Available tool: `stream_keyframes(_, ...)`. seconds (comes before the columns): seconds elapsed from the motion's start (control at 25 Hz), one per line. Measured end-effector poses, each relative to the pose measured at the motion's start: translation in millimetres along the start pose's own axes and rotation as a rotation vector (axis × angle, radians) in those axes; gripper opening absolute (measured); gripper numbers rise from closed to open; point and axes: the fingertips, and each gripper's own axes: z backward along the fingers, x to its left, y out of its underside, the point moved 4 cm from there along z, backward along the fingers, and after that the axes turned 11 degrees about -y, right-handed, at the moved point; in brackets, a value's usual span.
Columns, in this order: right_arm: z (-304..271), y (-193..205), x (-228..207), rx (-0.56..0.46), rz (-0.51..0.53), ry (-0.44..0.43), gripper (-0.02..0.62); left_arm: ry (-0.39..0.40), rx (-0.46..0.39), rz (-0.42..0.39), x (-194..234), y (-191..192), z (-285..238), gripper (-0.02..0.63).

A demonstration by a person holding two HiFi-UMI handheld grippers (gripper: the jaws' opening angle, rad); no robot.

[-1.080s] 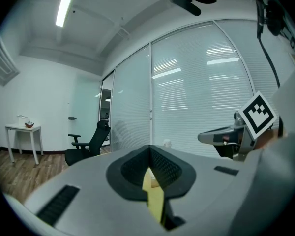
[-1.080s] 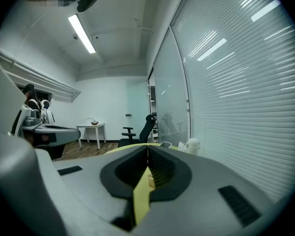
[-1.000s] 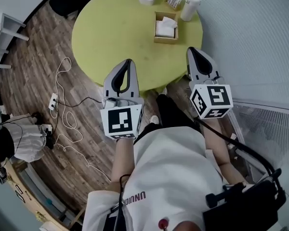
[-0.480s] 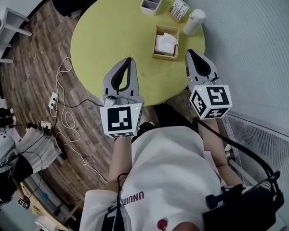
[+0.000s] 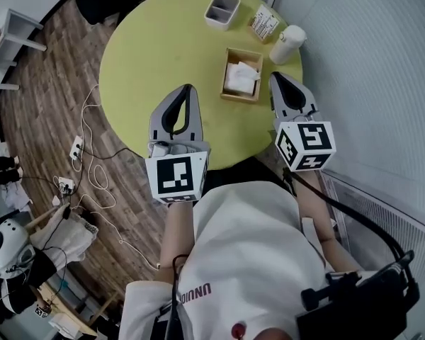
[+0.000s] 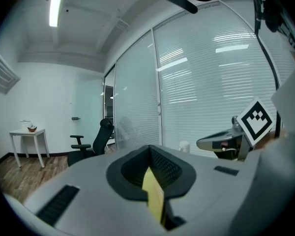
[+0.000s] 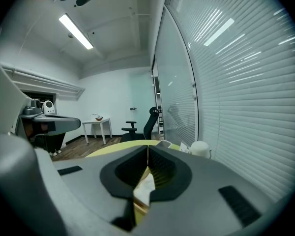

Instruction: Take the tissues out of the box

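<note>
A wooden tissue box point(image 5: 231, 84) stands on the round yellow-green table point(image 5: 156, 48), with white tissues point(image 5: 241, 78) crumpled inside it. My right gripper point(image 5: 278, 76) is shut and empty, its tips just right of the box. In the right gripper view the shut right gripper point(image 7: 147, 147) lets the tissues point(image 7: 146, 185) show through the gap below its tips. My left gripper point(image 5: 189, 89) is shut and empty over the table's near edge, left of the box. The left gripper view shows the left gripper point(image 6: 149, 148) with only yellow table behind its tips.
At the table's far side stand a grey divided container point(image 5: 222, 9), a small printed packet point(image 5: 264, 25) and a white cylinder point(image 5: 287, 44). White blinds point(image 5: 368, 62) close off the right. Cables point(image 5: 92, 133) lie on the wooden floor at the left.
The table and tissue box have come nearer in the head view. Both grippers have moved forward over the table's near side, the right one up beside the box. Both stay shut.
</note>
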Motion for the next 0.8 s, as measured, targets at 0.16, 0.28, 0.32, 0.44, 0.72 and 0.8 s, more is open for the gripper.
stream_keyframes(0.16,-3.1,15.8,6.3,0.017,0.003,0.006,0.020,-0.006,0.016,0.002,7.6,15.2,5.8,0.012)
stream_keyframes(0.28,-10.6,16.9,4.2,0.034,0.003,0.019,0.019,-0.020,0.028,0.007,17.1,17.1,2.4,0.012)
stream_keyframes(0.32,-14.3,17.8,4.6,0.041,0.003,0.022,0.020,-0.021,0.031,0.010,20.1,17.2,0.8,0.012)
stream_keyframes(0.44,-24.0,21.0,8.7,0.051,-0.002,0.017,0.020,-0.002,0.044,0.001,23.8,20.0,-6.8,0.012)
stream_keyframes(0.72,-39.1,30.5,19.3,0.068,0.003,0.018,0.021,0.091,0.069,-0.006,23.0,32.9,-23.4,0.012)
stream_keyframes(0.8,-41.5,34.3,20.5,0.081,0.001,0.020,0.021,0.112,0.078,-0.002,22.5,35.7,-26.6,0.012)
